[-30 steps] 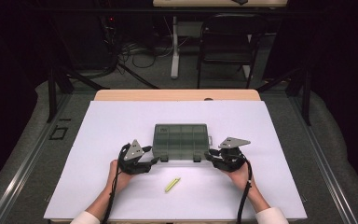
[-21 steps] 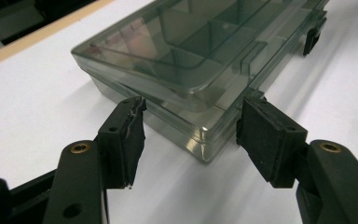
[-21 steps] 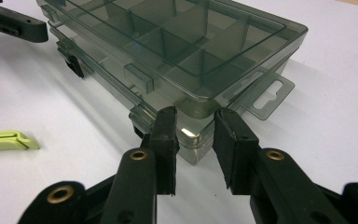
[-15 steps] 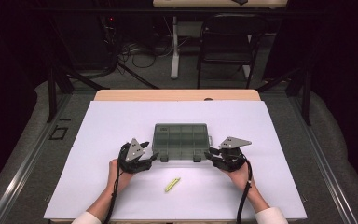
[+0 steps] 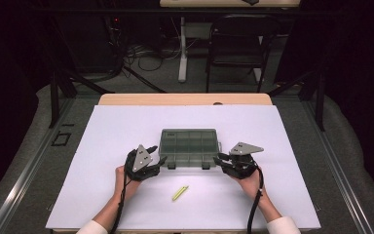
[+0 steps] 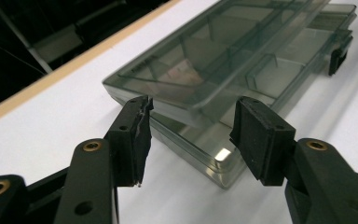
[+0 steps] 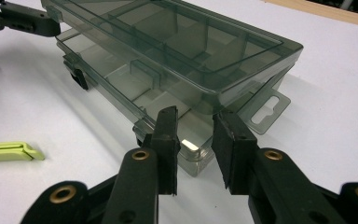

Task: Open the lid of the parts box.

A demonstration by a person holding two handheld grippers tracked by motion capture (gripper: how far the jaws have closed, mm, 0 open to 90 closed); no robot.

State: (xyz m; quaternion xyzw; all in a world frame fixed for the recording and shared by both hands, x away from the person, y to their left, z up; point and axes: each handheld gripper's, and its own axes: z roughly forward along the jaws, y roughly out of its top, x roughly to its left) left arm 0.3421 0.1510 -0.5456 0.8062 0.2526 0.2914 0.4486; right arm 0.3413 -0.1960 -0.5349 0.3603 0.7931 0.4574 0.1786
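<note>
High view first: the smoke-grey clear plastic compartment box (image 5: 189, 147) sits on the white bench (image 5: 282, 131), near its middle, and you have one claw at each of the box's near corners. Your left claw (image 5: 157, 155) is at the box's left near corner, your right claw (image 5: 220, 160) at its right near corner. A lime-green plastic clip (image 5: 179, 193) lies on your side of the box, apart from it.

Left gripper view: the jaws have just been closing, yet a gap remains on both sides; the box's corner (image 6: 214, 140) lies between the pads without being pressed. The lid stands slightly lifted above the tray.

Right gripper view: this claw (image 7: 193, 140) stands parted too, its pads flanking the box's corner, with no clear contact.

I judge the box light, rigid and slick, its thin walls liable to flex or crack under a hard squeeze. Take the lid's edge at the corners, clear of the black latches, and press gently so it doesn't skate away.
</note>
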